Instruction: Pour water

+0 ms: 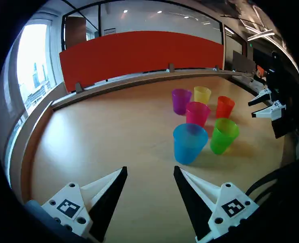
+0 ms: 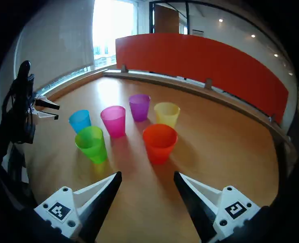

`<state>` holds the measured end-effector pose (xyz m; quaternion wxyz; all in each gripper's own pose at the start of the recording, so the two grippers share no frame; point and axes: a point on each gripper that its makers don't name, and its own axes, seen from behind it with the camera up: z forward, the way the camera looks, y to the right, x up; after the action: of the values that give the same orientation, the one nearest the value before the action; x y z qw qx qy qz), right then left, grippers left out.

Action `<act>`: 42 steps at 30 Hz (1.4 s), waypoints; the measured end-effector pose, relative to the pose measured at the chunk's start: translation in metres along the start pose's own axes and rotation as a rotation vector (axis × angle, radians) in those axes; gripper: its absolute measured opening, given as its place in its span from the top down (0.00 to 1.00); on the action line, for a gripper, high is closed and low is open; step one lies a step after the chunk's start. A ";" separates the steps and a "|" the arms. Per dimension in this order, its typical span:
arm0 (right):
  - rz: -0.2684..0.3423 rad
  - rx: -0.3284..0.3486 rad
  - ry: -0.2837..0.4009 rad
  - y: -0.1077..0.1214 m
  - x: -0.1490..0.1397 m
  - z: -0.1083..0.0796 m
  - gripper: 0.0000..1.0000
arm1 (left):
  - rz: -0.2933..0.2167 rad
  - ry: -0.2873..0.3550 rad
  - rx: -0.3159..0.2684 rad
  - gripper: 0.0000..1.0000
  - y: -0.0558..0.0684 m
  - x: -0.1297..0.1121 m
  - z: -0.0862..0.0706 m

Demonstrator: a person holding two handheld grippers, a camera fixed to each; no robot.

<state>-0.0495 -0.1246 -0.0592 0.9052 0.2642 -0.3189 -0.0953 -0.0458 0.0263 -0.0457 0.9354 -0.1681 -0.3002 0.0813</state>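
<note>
**Left tongs (image 1: 150, 169) and right tongs (image 2: 147, 174) released, empty**

Upright on the tabletop (image 1: 109, 133) cluster a blue cup (image 1: 190, 142), green cup (image 1: 223, 135), pink cup (image 1: 197, 113), purple cup (image 1: 181, 100), yellow cup (image 1: 202, 94) and orange cup (image 1: 224, 106). The left tongs face the blue cup; the right tongs face the orange cup.

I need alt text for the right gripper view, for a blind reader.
Six upright coloured cups stand on a wooden table, the orange cup nearest the open right gripper; the left gripper is at the picture's left.

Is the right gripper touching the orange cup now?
Apart. In the right gripper view, bare table lies between the right gripper and the orange cup.
</note>
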 end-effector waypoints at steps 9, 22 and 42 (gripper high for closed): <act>-0.013 -0.103 0.076 0.022 0.000 -0.008 0.00 | -0.045 0.076 0.067 0.15 -0.008 0.008 -0.008; 0.067 -0.212 0.247 0.046 0.029 -0.018 0.00 | -0.105 0.198 0.178 0.15 -0.021 0.026 -0.014; 0.130 -0.367 0.485 0.080 0.072 -0.042 0.00 | -0.170 0.399 0.237 0.15 -0.028 0.072 -0.025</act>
<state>0.0334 -0.0642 -0.0053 0.9917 0.0903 -0.0874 -0.0274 0.0281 0.0114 -0.0164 0.9928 -0.0439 -0.1110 0.0021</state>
